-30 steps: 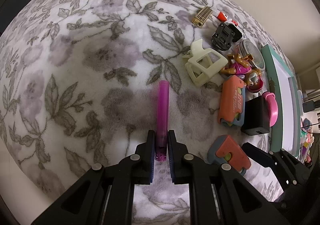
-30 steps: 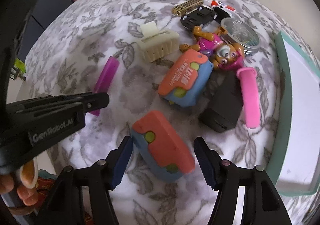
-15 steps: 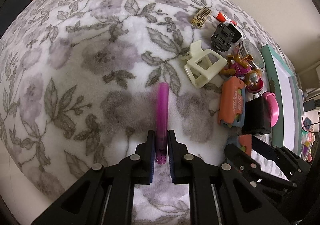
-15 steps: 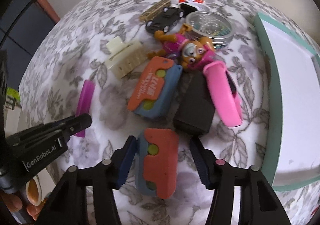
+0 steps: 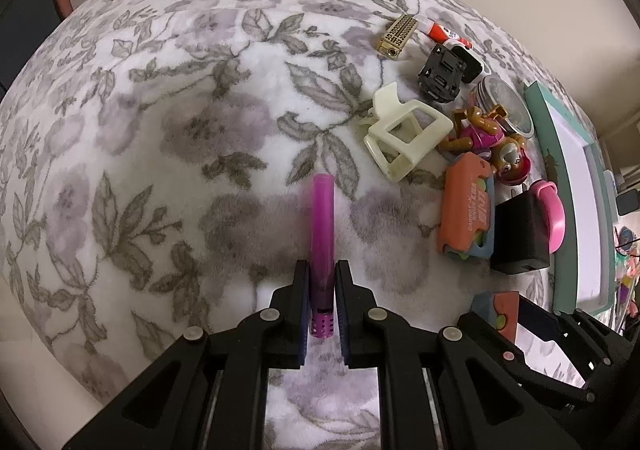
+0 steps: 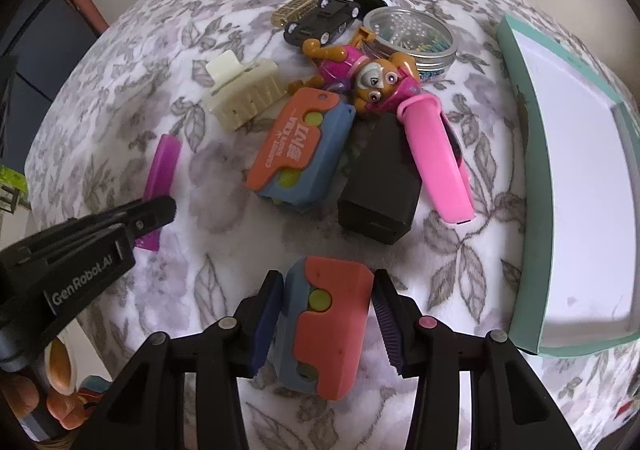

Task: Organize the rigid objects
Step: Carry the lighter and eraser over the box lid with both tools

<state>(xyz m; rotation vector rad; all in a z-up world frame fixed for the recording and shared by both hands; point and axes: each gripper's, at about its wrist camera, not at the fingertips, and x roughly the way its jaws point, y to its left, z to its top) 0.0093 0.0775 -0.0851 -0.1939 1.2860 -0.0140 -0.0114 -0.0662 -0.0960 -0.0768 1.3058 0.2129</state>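
My left gripper (image 5: 322, 270) is shut on a translucent purple tube (image 5: 323, 218) that lies on the floral blanket and points away from me. In the right wrist view the tube (image 6: 162, 166) sticks out past the left gripper's black fingers (image 6: 156, 210). My right gripper (image 6: 326, 278) points down over an orange and blue toy (image 6: 332, 322). Its jaws are closing, and the blue pads stand right at the toy's two sides with no firm squeeze showing. The same toy (image 5: 500, 310) shows at the lower right of the left wrist view.
A pile lies beyond: a second orange and blue toy (image 6: 300, 154), a black block (image 6: 380, 190), a pink clip (image 6: 436, 158), a dog figure (image 6: 368, 74), a cream hair claw (image 6: 244, 94), a round tin (image 6: 412, 34) and a black car (image 6: 320, 20). A teal-rimmed box (image 6: 520, 138) stands to the right.
The right gripper rolled and shifted, so the orange and blue toy now sits straight between its jaws, which have narrowed onto it. The left gripper and the purple tube stayed put.
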